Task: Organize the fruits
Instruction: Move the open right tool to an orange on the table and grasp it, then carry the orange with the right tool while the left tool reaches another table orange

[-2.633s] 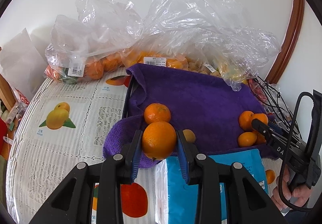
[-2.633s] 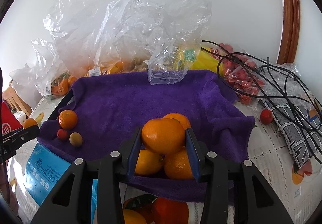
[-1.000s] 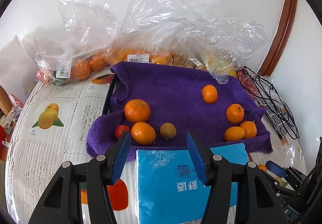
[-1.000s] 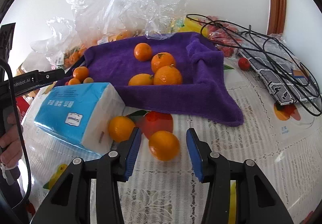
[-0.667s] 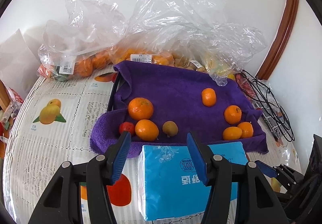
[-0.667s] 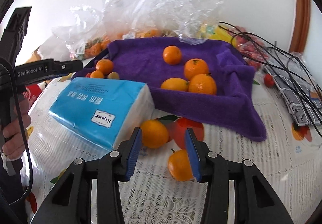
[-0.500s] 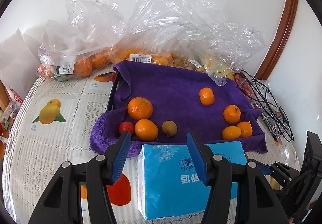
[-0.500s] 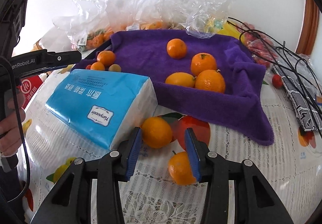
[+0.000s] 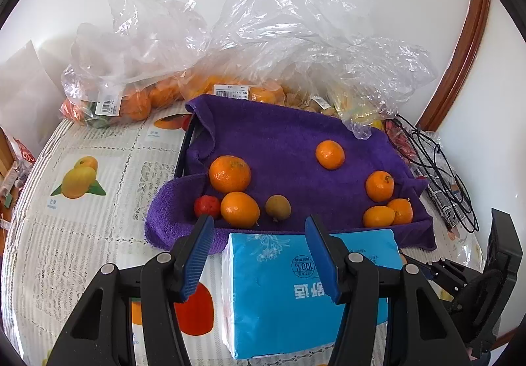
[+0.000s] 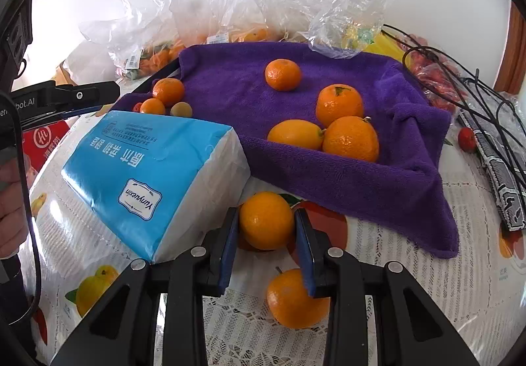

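My right gripper [image 10: 265, 233] has its jaws clamped on an orange [image 10: 265, 220] on the table [image 10: 411, 270]; a second orange [image 10: 292, 298] sits half hidden beneath them. My left gripper [image 9: 259, 254] hangs with jaws apart, empty, tissue pack [image 9: 279, 300] partly cut off below.

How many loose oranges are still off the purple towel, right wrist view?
2: one orange between the right gripper pads beside the tissue pack; another orange nearer the camera. More may be hidden behind the pack.

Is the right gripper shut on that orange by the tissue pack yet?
Shut on it: the right gripper has both blue pads against the orange.
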The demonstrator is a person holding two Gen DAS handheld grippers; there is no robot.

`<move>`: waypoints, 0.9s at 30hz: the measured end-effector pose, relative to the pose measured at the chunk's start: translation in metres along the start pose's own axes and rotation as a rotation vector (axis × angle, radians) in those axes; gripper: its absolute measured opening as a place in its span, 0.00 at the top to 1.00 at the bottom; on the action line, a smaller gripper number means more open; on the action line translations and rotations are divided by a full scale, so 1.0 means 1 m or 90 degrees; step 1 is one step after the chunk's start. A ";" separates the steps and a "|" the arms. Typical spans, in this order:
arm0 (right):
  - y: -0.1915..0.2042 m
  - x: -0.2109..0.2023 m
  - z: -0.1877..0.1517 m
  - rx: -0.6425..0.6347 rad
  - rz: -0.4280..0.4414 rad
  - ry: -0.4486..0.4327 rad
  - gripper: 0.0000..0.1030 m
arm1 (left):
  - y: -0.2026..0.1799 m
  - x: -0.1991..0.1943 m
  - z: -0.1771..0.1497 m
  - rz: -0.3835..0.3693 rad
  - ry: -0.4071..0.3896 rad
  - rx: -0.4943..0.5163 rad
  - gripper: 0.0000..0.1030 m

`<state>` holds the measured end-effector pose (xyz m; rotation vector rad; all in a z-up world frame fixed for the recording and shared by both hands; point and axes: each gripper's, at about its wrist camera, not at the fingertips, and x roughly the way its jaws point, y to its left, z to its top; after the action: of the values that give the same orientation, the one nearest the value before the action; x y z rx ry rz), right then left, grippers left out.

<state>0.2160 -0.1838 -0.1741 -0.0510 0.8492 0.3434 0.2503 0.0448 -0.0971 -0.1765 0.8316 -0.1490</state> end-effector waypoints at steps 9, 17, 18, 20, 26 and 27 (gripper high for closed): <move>-0.014 -0.044 -0.004 0.045 -0.012 -0.055 0.68 | -0.026 -0.016 -0.008 -0.028 -0.013 0.055 0.46; -0.042 -0.090 -0.022 0.078 -0.094 -0.085 0.67 | -0.085 -0.031 -0.028 -0.085 -0.006 0.116 0.46; -0.047 -0.095 -0.025 0.082 -0.103 -0.087 0.67 | -0.094 -0.033 -0.030 -0.095 -0.005 0.126 0.46; -0.057 -0.105 -0.033 0.085 -0.126 -0.093 0.67 | -0.113 -0.034 -0.036 -0.108 -0.004 0.153 0.46; -0.089 -0.121 -0.055 0.108 -0.189 -0.085 0.67 | -0.159 -0.020 -0.053 -0.124 0.025 0.202 0.46; -0.095 -0.123 -0.059 0.116 -0.194 -0.083 0.67 | -0.166 -0.017 -0.055 -0.125 0.030 0.208 0.46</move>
<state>0.1283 -0.3182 -0.1306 0.0114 0.7277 -0.0180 0.1875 -0.1186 -0.0857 0.0542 0.8238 -0.4722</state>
